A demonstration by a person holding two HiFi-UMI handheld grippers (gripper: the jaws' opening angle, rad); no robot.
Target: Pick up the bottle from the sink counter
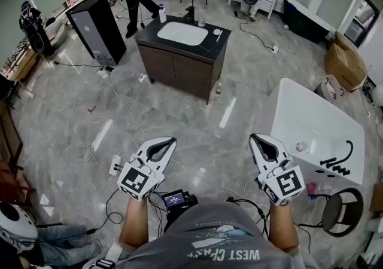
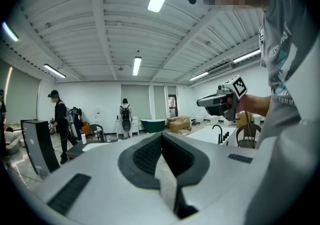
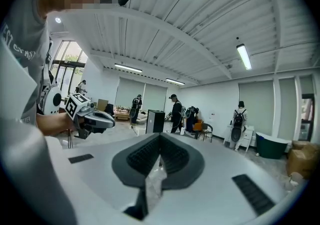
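The bottle [image 1: 162, 14] stands on the dark tabletop [image 1: 210, 46] of the sink cabinet, at that tabletop's far-left corner, just left of the white basin [image 1: 182, 33] and on the side away from the person holding the tools. It is upright, so its long axis runs vertically. It looks like a slim white bottle with a narrower top, and it is too small in the head view to make out a label. The left gripper view shows the same bottle [image 2: 83, 138] low and to the left, beside the basin edge.

Both tools are held low in front of the person's body, well apart from the cabinet, with open floor between them and it. The left hand-held gripper [image 1: 171, 140] is clenched with nothing in it, and its dark pads meet at the tips in its own view. The right hand-held gripper [image 1: 254, 137] is clenched and empty too. Both point forward, roughly toward the cabinet.

From the 2 tools the bottle lies ahead and slightly left, so the left hand-held gripper appears to be the nearer one, being on the bottle's side of the basin. The task looks not yet begun. The person would probably need to walk up to the cabinet, spread the jaws, and bring them in level across the bottle's upright body.
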